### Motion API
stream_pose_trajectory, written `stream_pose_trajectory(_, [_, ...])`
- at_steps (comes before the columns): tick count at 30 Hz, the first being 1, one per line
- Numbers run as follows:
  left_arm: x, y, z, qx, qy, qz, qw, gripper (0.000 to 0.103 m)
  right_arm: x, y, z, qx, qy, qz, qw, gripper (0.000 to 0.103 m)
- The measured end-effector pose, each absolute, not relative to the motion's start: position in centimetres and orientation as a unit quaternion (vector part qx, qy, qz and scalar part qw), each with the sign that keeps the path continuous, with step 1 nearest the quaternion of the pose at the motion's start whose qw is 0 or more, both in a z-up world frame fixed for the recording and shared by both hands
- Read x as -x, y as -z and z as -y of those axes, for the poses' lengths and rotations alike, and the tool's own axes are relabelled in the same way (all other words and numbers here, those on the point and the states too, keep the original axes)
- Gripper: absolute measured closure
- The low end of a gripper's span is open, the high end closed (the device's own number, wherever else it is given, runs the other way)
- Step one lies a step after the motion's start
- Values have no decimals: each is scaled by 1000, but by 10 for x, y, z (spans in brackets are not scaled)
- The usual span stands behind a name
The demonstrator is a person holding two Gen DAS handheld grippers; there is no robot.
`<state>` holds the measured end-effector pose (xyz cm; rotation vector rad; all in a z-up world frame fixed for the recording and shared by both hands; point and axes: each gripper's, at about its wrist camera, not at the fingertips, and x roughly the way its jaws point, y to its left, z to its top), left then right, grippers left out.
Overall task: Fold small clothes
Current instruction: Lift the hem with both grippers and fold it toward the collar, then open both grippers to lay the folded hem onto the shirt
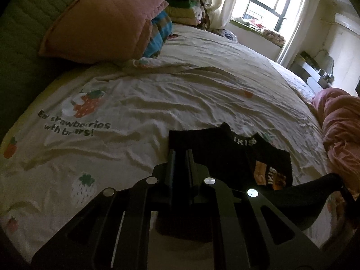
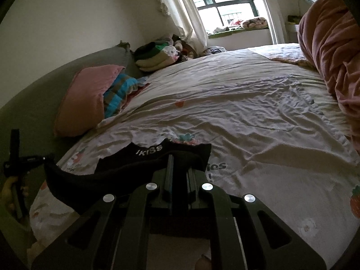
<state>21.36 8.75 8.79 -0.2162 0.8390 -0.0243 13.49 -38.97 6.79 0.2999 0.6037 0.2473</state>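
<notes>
Black sock-like garment (image 1: pixel 216 155) with white "IKISS" lettering lies on bed (image 1: pixel 157 103), near front edge, on cream strawberry-print sheet. Left hand-held gripper (image 1: pixel 181 157) clamped on garment's near-left part, fingers close together. Right hand-held gripper (image 2: pixel 180 164) likewise pinching black fabric (image 2: pixel 126 171), which stretches toward left one. Pink pillow (image 1: pixel 101 22) leans against green headboard. Pink quilt (image 2: pixel 330 45) bunched along right side.

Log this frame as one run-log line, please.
stage: mid-fold | left gripper: shut on black garment | right gripper: shut on same garment | garment partly lifted over bed sheet
</notes>
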Motion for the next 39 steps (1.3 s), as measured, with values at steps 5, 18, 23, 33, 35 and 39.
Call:
stream_pose_trajectory(5, [-240, -84, -92, 111, 2, -410, 905, 100, -164, -58, 386, -142, -108, -304, 936, 95])
stream_pose_trajectory(18, [-284, -38, -96, 118, -26, -441, 890, 100, -220, -2, 382, -147, -79, -349, 922, 95])
stream_pose_trajectory(23, [-288, -22, -98, 128, -26, -444, 886, 99, -225, 13, 383, -149, -71, -359, 919, 94])
stream_pose_trajectory(33, [-266, -13, -117, 131, -40, -426, 894, 95, -213, 15, 386, -125, -41, -335, 933, 61])
stream_pose_trajectory(35, [-257, -11, -116, 115, -40, -421, 899, 94, -210, 16, 391, -128, -35, -330, 934, 61])
stream_pose_trajectory(39, [-244, 2, -107, 70, -40, -429, 900, 93, -204, 21, 400, -132, -18, -331, 934, 61])
